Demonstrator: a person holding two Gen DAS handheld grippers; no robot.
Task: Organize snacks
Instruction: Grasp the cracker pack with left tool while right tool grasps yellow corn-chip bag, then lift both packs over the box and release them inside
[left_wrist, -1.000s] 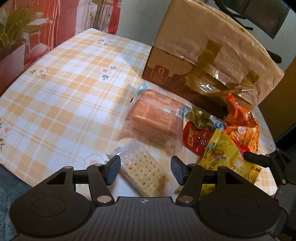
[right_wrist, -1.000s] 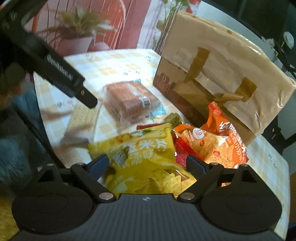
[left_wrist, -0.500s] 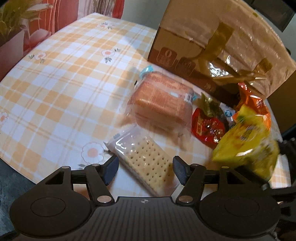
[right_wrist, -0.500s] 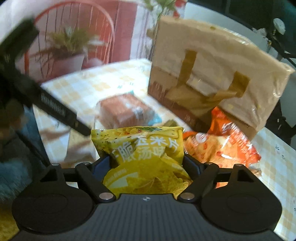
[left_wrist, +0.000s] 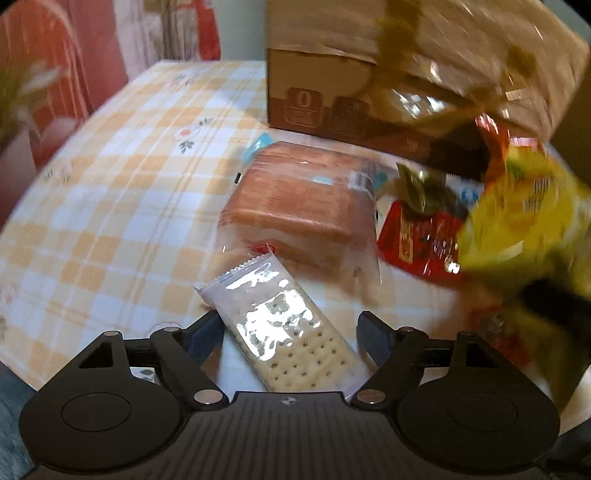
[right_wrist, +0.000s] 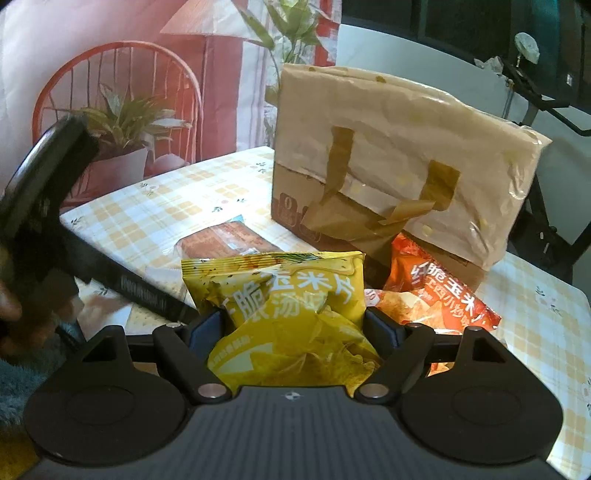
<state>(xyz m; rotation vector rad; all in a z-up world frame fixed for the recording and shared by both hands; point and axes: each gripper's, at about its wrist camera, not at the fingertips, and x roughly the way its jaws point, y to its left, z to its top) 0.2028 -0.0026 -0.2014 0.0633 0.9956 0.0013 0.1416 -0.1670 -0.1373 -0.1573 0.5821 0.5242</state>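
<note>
My right gripper (right_wrist: 295, 328) is shut on a yellow chip bag (right_wrist: 284, 310), lifted off the table; the same yellow chip bag (left_wrist: 524, 221) shows blurred at the right of the left wrist view. My left gripper (left_wrist: 291, 336) hangs low over a clear-wrapped cracker pack (left_wrist: 284, 328), which lies between its fingers; its jaws are opening and the pads do not touch the pack. Behind the crackers lies a wrapped bread loaf (left_wrist: 303, 206), then a red snack pouch (left_wrist: 421, 240). An orange chip bag (right_wrist: 436, 295) leans against a tan carrier bag (right_wrist: 399, 162).
A checked yellow tablecloth (left_wrist: 110, 206) covers the table, whose near edge runs just under my left gripper. The tan carrier bag (left_wrist: 417, 74) stands at the back. A potted plant (right_wrist: 122, 147) and a red wire chair (right_wrist: 118, 66) stand beyond the far table edge.
My right gripper closed on the yellow chip bag and raised it off the table. My left gripper dropped closer to the cracker pack and its fingers spread wider around it.
</note>
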